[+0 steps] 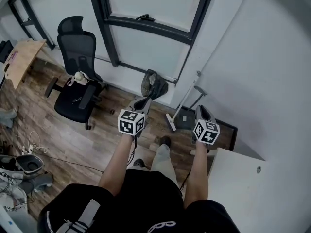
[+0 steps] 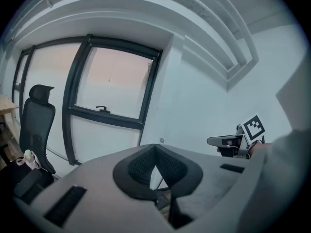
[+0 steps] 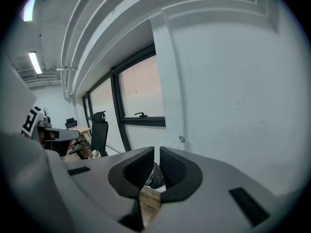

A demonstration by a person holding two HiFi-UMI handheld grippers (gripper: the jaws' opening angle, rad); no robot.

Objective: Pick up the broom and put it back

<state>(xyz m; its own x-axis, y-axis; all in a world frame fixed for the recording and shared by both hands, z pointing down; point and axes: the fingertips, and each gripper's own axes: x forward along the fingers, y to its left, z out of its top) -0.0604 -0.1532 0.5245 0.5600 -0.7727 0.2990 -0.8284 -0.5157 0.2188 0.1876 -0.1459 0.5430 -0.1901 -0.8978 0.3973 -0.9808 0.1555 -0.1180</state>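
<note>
Black office chair [image 1: 77,89] near window [image 1: 146,23]; dark bag [image 1: 153,85] against wall [image 1: 262,72].

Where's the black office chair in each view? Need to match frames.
Head view: office chair, upper left.
Left gripper view: office chair, far left edge.
Right gripper view: office chair, small, left of centre.
Shared landmark: window handle, right of the chair in all three.

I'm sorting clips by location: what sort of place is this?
Probably an office: a black swivel chair on wood-look flooring, a wooden desk, and a large dark-framed window.
</note>
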